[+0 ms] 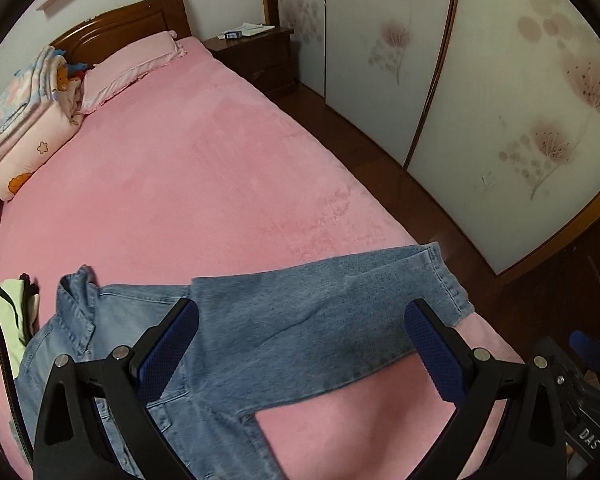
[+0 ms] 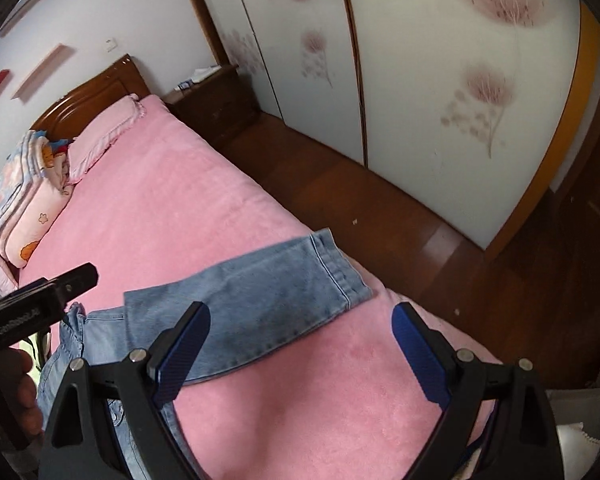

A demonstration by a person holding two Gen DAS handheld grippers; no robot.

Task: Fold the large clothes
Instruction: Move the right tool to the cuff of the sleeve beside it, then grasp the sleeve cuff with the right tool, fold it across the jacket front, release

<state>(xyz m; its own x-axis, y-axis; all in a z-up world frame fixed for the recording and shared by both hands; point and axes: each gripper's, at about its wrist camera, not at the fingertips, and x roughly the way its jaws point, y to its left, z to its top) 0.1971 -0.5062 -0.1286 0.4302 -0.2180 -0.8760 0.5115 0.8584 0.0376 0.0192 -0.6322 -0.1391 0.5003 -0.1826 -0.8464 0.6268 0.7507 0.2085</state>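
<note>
A light blue denim shirt (image 1: 204,344) lies flat on the pink bed (image 1: 188,176), collar at the left, one sleeve (image 1: 340,300) stretched toward the right bed edge. My left gripper (image 1: 300,336) hovers open above the sleeve and shirt body, blue pads wide apart, nothing between them. In the right wrist view the same shirt (image 2: 100,344) and its sleeve (image 2: 268,300) lie on the bed (image 2: 172,208). My right gripper (image 2: 300,340) is open over the sleeve's lower edge and bare sheet. The left gripper's body (image 2: 40,300), held by a hand, shows at the left.
Pink pillow (image 1: 136,64) and folded patterned quilts (image 1: 32,120) sit at the headboard end. A pale green garment (image 1: 14,320) lies left of the shirt collar. A dark nightstand (image 1: 256,52) and floral wardrobe doors (image 1: 500,100) border the wooden floor on the right.
</note>
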